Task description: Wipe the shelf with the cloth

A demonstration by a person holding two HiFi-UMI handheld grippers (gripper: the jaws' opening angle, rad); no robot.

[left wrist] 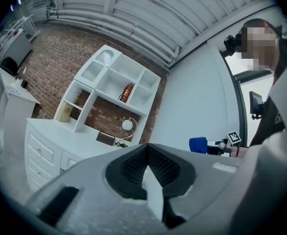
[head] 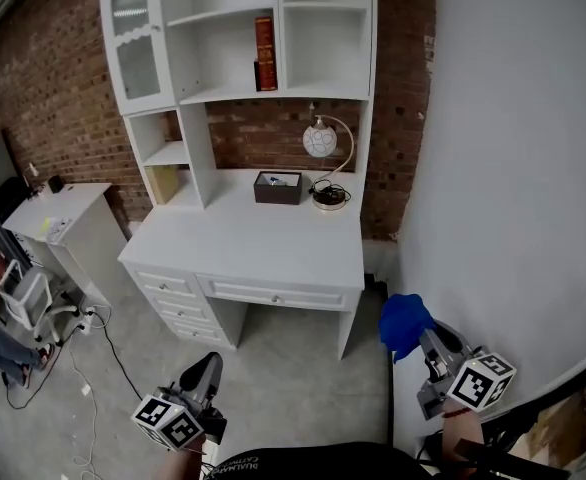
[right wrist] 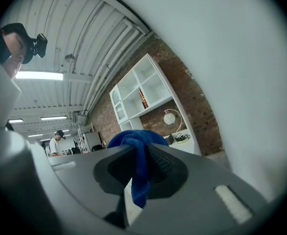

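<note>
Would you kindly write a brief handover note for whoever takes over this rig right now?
Right claw: shut on the blue cloth, held low beside the white wall.
Left claw: shut, nothing in it.
Shelf: on the white desk at the brick wall, well ahead of both claws.
Done: the cloth is gripped.
Left: walk up and wipe the shelf; the cloth has not reached it yet.

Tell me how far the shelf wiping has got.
Done: the cloth is off the ground and clamped in the right gripper. In hand: only the approach. Both grippers are held low, well short of the shelf, and the left gripper is shut and empty. Left: all the wiping, since the cloth has not touched any board, including the one with the book.
</note>
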